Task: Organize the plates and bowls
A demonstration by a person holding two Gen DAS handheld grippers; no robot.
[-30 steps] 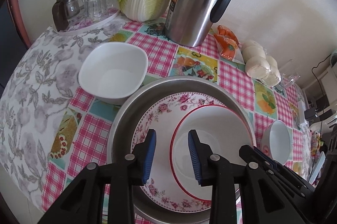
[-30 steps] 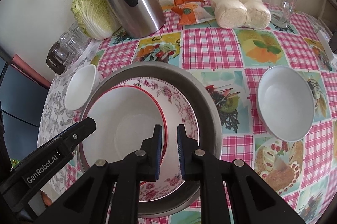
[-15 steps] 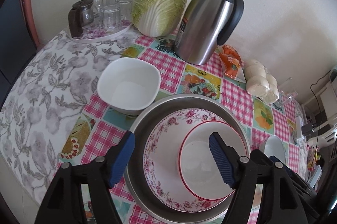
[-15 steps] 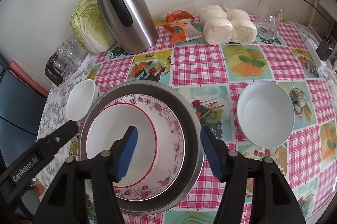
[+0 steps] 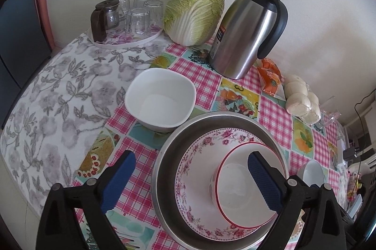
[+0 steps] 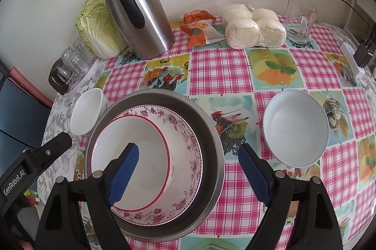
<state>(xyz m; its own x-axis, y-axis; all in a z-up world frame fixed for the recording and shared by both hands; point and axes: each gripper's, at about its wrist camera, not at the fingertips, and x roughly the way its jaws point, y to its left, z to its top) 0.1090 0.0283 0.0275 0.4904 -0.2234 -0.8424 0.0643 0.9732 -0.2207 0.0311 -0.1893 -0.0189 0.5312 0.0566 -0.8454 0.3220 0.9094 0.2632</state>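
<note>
Beside the metal basin (image 6: pixel 215 123), holding the nested floral plate (image 6: pixel 188 132) and red-rimmed bowl (image 6: pixel 131 139), both hand-held grippers (image 5: pixel 190 179) (image 6: pixel 188 170) are being held wide open, empty; the round white bowl (image 6: pixel 296 128), right of the basin, is best being gripped by its rim.

A red-rimmed white bowl (image 6: pixel 131 163) sits inside a floral plate (image 6: pixel 185 132), and both lie in a steel basin (image 6: pixel 211 132). A square white bowl (image 5: pixel 162 98) stands upright just beside the basin on one side. A round white bowl (image 6: pixel 296 128) stands apart on the other side.
</note>
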